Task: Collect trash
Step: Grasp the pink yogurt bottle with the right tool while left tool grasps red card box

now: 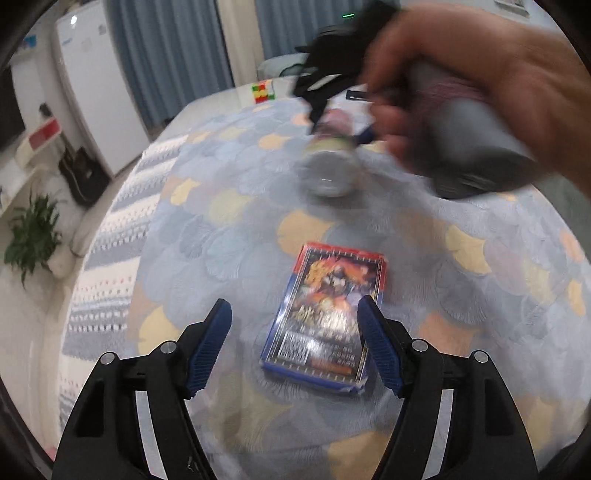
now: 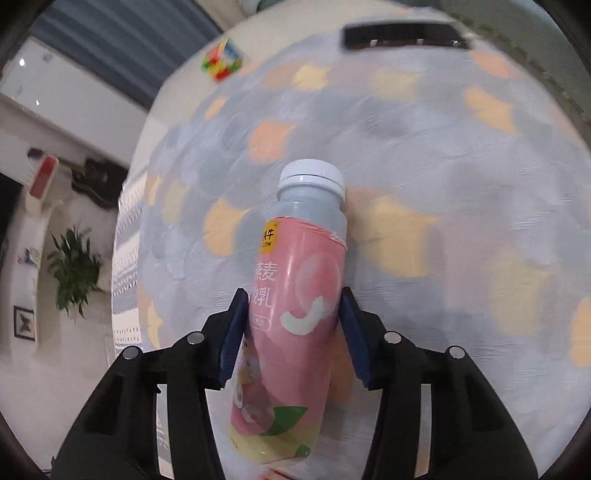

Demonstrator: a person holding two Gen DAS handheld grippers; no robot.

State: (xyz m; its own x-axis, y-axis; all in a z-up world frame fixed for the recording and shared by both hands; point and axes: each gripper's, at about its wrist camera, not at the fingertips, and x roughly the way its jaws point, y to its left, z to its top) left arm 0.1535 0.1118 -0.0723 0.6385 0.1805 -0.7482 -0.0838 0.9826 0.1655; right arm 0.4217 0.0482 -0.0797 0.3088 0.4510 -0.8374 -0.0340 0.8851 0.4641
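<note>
My right gripper (image 2: 291, 325) is shut on a pink yogurt bottle (image 2: 291, 317) with a white cap, held above the patterned tablecloth (image 2: 424, 147). In the left wrist view the same bottle (image 1: 330, 166) shows blurred, bottom end toward me, under the hand that holds the right gripper (image 1: 354, 129). My left gripper (image 1: 295, 325) is open just above the tablecloth (image 1: 221, 229). A card box (image 1: 325, 314) with a blue edge and colourful print lies flat between its fingers, nearer the right finger.
A Rubik's cube (image 1: 263, 91) sits at the table's far edge, also in the right wrist view (image 2: 222, 60). A black flat object (image 2: 402, 36) lies at the far side. A fridge (image 1: 96, 85), a plant (image 1: 33, 236) and shelves stand to the left.
</note>
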